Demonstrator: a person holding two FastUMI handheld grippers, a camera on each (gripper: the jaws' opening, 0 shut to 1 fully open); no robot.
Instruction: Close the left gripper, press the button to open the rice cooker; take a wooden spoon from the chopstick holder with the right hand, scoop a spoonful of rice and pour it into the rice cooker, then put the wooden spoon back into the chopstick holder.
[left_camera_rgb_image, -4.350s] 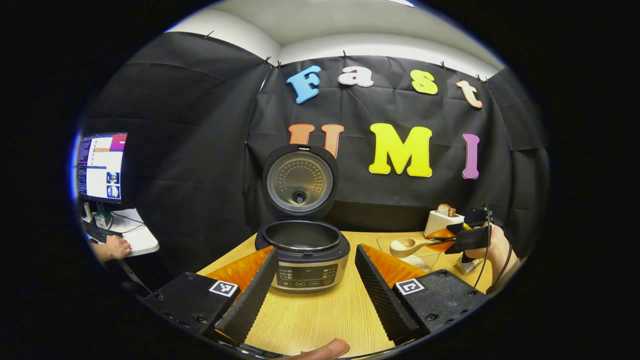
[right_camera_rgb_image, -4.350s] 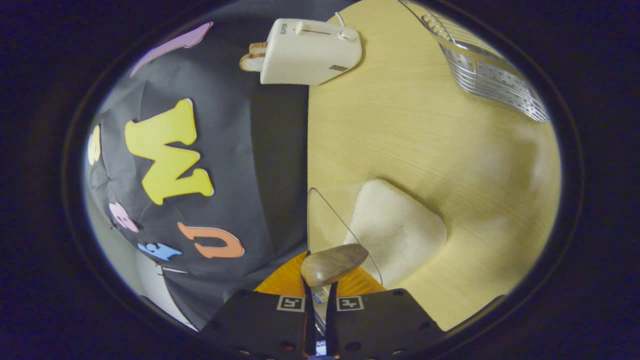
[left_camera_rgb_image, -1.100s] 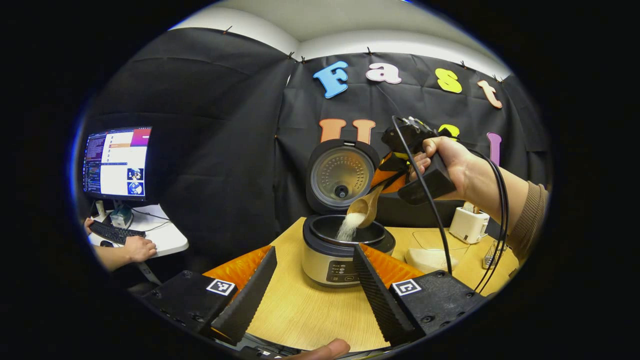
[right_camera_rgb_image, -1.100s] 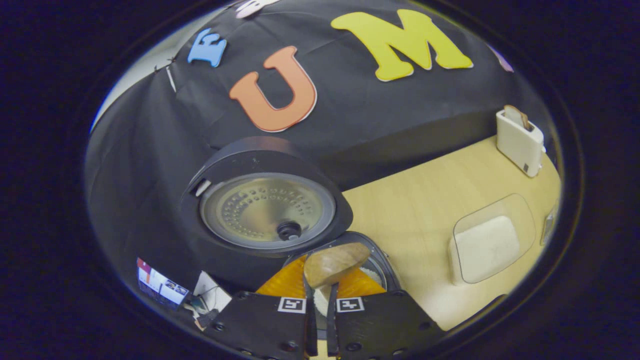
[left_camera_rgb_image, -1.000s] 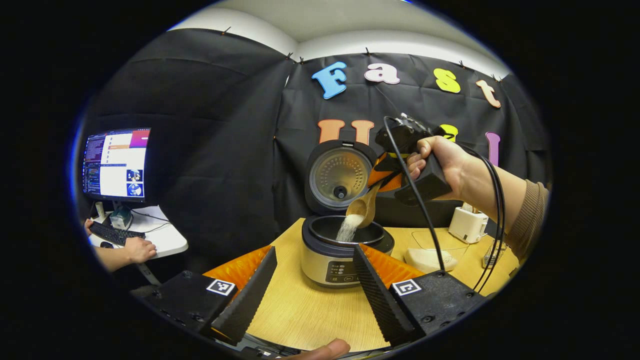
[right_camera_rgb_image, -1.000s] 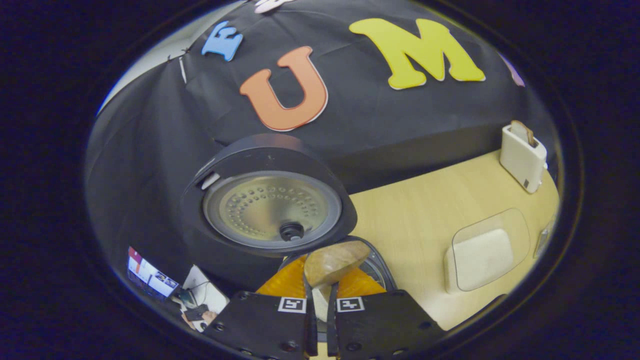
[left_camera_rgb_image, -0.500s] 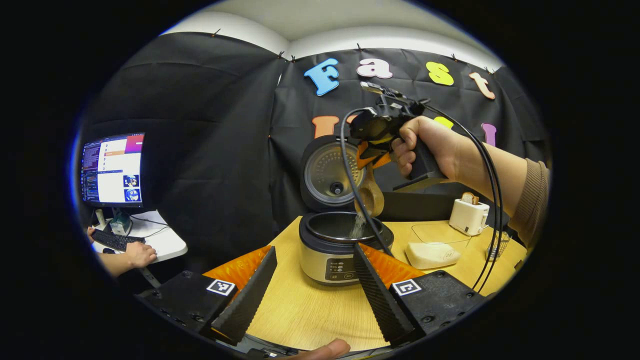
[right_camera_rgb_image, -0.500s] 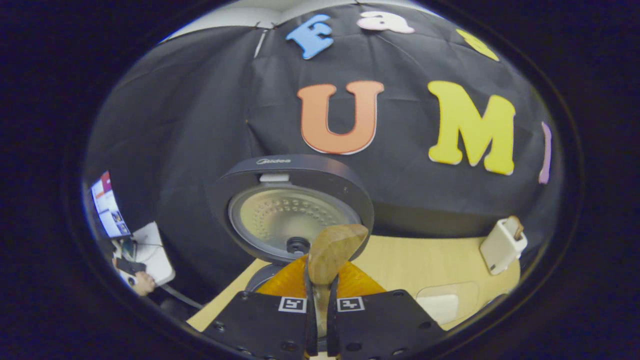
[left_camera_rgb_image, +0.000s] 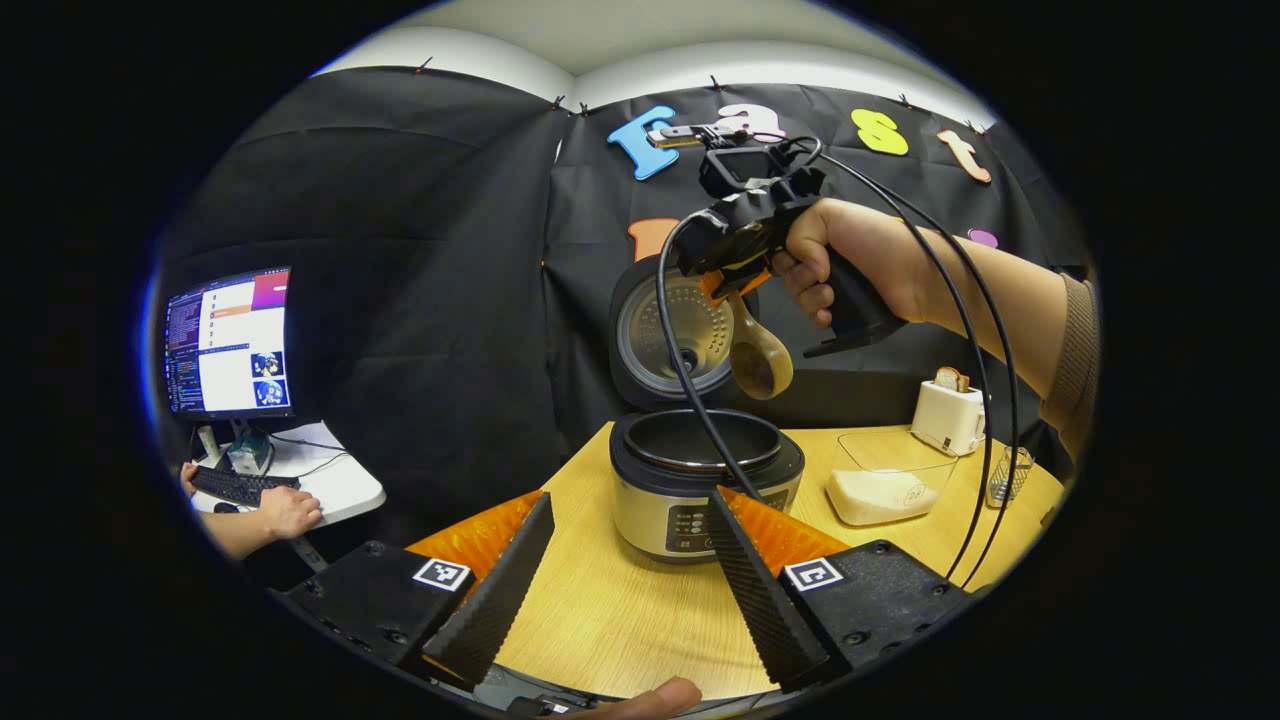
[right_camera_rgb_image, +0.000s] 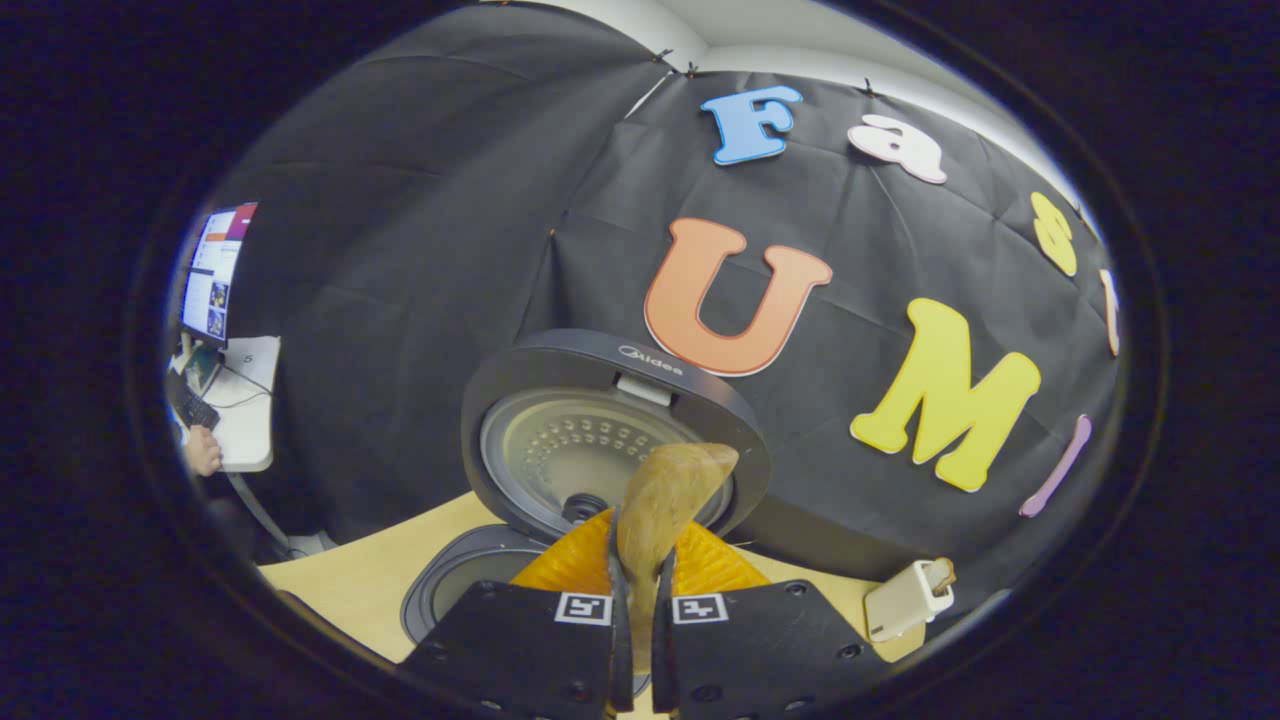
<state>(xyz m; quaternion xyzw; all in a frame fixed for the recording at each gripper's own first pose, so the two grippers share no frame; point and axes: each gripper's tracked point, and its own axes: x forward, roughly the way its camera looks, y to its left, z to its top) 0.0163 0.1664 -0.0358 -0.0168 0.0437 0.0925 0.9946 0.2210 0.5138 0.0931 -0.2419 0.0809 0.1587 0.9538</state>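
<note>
Wooden spoon (left_camera_rgb_image: 760, 362) hangs bowl-down above the rice cooker (left_camera_rgb_image: 703, 478), gripped by its handle in the right gripper (left_camera_rgb_image: 722, 278), whose two fingers are pressed together on it. In the right gripper view the spoon (right_camera_rgb_image: 664, 505) rises between these fingers, in front of the raised lid (right_camera_rgb_image: 610, 430). The cooker stands open on the table (left_camera_rgb_image: 620, 620), its lid (left_camera_rgb_image: 672, 335) upright behind the pot. To the right of the cooker is a clear container of rice (left_camera_rgb_image: 880, 480), then a white toaster (left_camera_rgb_image: 948, 415). The left gripper (left_camera_rgb_image: 625, 570) is near the front of the cooker, fingers wide apart, holding nothing.
</note>
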